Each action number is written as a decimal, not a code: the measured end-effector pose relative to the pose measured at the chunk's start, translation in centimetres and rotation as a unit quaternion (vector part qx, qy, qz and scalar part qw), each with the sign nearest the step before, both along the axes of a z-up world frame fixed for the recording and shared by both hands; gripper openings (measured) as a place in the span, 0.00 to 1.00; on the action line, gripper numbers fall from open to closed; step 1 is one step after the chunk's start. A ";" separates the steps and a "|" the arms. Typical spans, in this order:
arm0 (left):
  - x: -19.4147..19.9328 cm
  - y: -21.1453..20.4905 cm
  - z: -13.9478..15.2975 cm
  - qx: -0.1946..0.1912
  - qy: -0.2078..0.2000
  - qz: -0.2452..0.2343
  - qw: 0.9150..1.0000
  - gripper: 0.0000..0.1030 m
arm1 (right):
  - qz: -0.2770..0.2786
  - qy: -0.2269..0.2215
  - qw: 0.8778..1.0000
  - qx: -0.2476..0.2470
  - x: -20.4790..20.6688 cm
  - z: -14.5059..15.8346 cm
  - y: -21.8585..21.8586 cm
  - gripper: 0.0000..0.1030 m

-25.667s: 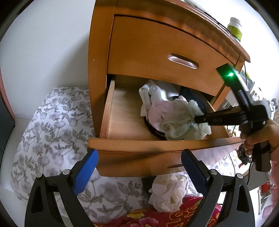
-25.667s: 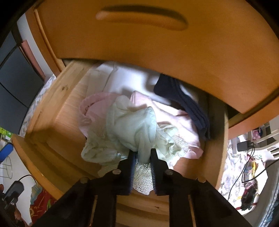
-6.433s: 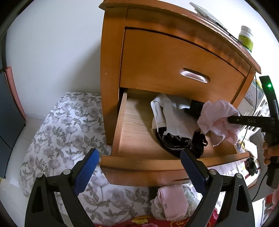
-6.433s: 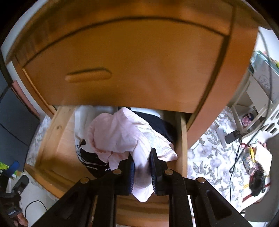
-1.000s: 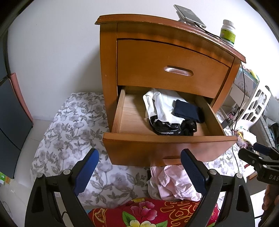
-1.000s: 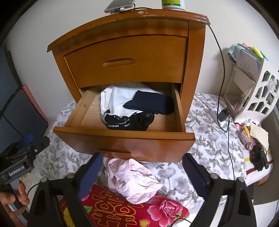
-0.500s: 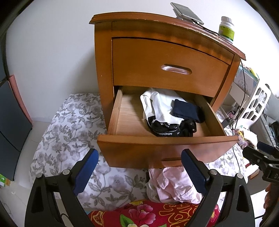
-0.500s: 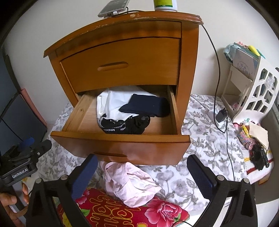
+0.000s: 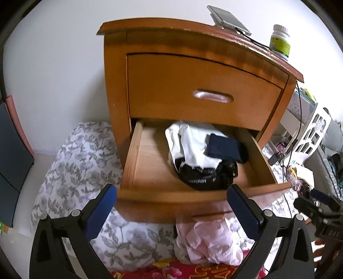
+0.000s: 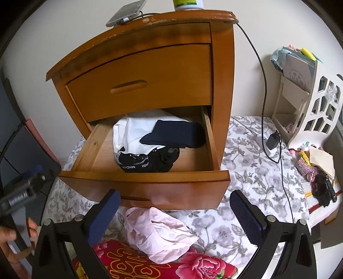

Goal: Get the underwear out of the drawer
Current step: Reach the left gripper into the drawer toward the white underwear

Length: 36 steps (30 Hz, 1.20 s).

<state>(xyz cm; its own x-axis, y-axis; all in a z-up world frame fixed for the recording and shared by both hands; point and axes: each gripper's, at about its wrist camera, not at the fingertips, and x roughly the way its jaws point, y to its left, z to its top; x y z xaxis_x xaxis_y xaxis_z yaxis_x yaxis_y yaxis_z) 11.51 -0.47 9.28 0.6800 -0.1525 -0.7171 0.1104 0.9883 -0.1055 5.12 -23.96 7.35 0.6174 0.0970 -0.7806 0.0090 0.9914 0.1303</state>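
Both the left gripper (image 9: 171, 211) and right gripper (image 10: 174, 216) have jaws spread wide, holding nothing. Black underwear (image 10: 148, 162) lies in the open drawer (image 10: 145, 182), under white cloth (image 10: 137, 133); pink clothes (image 10: 158, 231) lie on the bed (image 10: 253, 171) below.

Nightstand (image 10: 150, 70) standing straight ahead of both grippers; lower drawer (image 10: 145, 182) sitting pulled out toward them. Three garments lying in the drawer (image 9: 201, 167), piled toward its right half, the left half bare. Garment heap (image 10: 158, 231) lying below the drawer front, between the right gripper's fingers. Phone (image 9: 229, 18) and bottle (image 9: 279, 40) sitting on top, far right.
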 end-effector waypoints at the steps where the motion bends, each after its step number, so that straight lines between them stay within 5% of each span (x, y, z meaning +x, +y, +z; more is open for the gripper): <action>1: 0.3 -0.1 0.2 0.001 -0.003 -0.001 1.000 0.99 | 0.000 0.001 1.000 0.002 0.1 -0.1 -0.2 1.00; 10: 6.9 -1.3 1.1 0.033 0.033 -0.017 0.999 0.99 | -0.006 0.016 1.000 0.010 1.2 -1.5 -1.4 1.00; 22: 15.0 -3.6 -5.6 0.039 0.183 -0.049 0.981 0.99 | -0.009 0.031 0.999 0.014 1.9 -2.7 -2.5 1.00; 36: 20.5 -5.2 -10.1 0.004 0.234 -0.030 0.972 0.99 | 0.000 0.050 0.999 0.013 2.8 -4.1 -2.4 1.00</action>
<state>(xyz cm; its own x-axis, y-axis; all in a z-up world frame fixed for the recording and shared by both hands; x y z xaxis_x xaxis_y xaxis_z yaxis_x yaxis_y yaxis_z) 32.02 -5.62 -0.85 0.2694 -0.1749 -0.9470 0.1102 0.9825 -0.1501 7.92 -26.40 3.25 0.5370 0.1190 -0.8352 0.0227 0.9876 0.1553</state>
